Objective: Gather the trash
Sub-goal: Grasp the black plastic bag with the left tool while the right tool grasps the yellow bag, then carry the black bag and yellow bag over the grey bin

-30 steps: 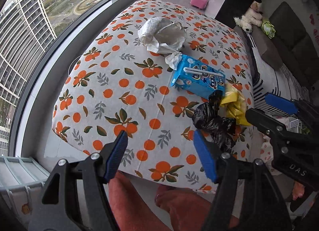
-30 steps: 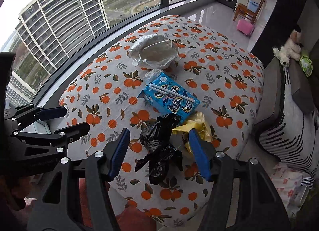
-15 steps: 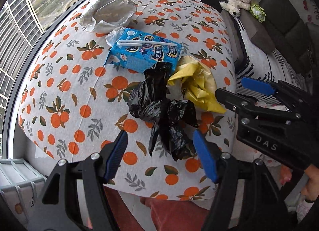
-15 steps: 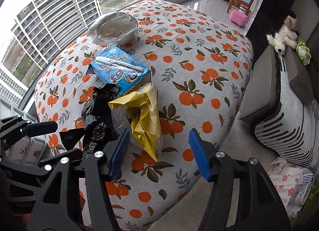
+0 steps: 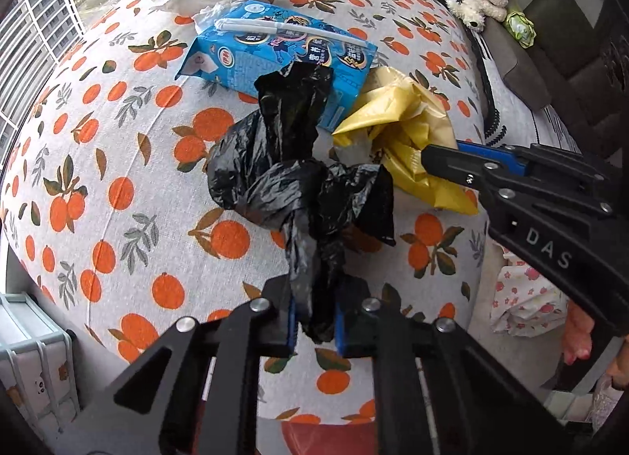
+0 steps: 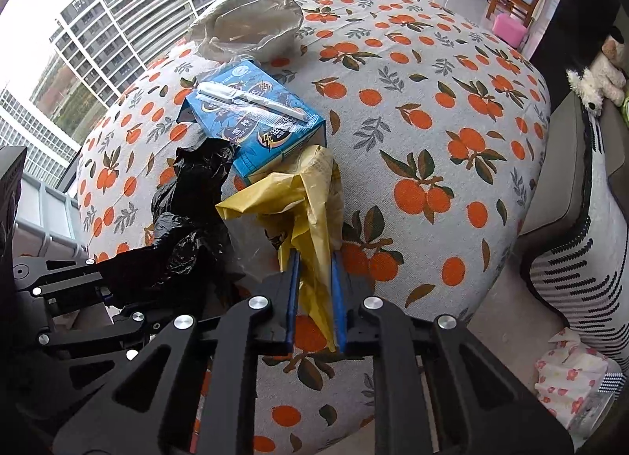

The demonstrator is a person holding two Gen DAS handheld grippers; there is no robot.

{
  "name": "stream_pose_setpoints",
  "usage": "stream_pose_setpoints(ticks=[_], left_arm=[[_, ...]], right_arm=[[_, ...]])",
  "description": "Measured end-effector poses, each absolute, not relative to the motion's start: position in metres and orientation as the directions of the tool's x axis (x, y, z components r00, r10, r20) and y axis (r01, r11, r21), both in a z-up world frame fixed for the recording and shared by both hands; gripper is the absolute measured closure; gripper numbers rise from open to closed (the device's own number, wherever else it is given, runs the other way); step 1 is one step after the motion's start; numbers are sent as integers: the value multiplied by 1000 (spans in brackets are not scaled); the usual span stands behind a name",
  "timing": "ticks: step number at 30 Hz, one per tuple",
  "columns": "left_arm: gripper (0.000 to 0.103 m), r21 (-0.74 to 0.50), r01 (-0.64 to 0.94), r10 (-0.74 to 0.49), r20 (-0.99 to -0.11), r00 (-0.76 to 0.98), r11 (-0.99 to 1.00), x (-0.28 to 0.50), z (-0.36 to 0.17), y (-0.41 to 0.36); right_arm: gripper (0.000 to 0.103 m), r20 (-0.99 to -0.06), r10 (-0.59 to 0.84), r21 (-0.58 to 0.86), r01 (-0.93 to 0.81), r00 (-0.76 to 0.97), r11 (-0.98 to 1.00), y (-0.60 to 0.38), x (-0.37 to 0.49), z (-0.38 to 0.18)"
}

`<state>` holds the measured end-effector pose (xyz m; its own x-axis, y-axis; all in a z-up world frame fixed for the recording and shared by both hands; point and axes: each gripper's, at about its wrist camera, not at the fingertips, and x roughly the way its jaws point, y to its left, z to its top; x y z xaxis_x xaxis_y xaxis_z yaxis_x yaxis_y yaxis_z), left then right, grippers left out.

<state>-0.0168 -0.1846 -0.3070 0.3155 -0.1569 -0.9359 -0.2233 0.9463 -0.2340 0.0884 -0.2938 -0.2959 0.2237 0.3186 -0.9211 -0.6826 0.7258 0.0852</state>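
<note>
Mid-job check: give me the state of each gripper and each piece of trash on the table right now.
left gripper: jaws just closed, shut on the black bag.
right gripper: jaws just closed, shut on the yellow bag.
black bag: crumpled, lying on the tablecloth.
yellow bag: crumpled, against the blue carton.
blue carton: lying flat, wrapped straw on top.
clear plastic bag: crumpled, untouched, far side.

Just ahead of both tongs, the crumpled black plastic bag (image 5: 298, 187) and crumpled yellow plastic bag (image 6: 310, 215) touch each other and crowd the near desk edge. Beyond them the blue printed carton (image 6: 255, 124) blocks the way, with the clear crinkled wrapper (image 6: 247, 26) behind. Right of the right tongs (image 6: 315, 297), the orange-patterned desk (image 6: 452, 132) lies open.
</note>
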Motion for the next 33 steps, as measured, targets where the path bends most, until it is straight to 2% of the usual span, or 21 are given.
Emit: stream_pose_setpoints(ticks=[2, 16, 27, 33], left_arm=[[94, -236, -218, -155, -930, 333, 947, -19, -300, -179], [95, -209, -255, -99, -917, 387, 944, -59, -243, -97], [95, -174, -394, 3, -912, 410, 902, -76, -199, 48], [95, -163, -457, 39, -916, 400, 874, -64, -200, 147]], right_arm=[[98, -921, 320, 88, -683, 221, 725, -293, 85, -289], [100, -912, 339, 93, -691, 230, 717, -257, 50, -222], [100, -889, 417, 114, -790, 189, 602, -101, 51, -181], [100, -884, 442, 135, -822, 153, 553, 7, 68, -182]])
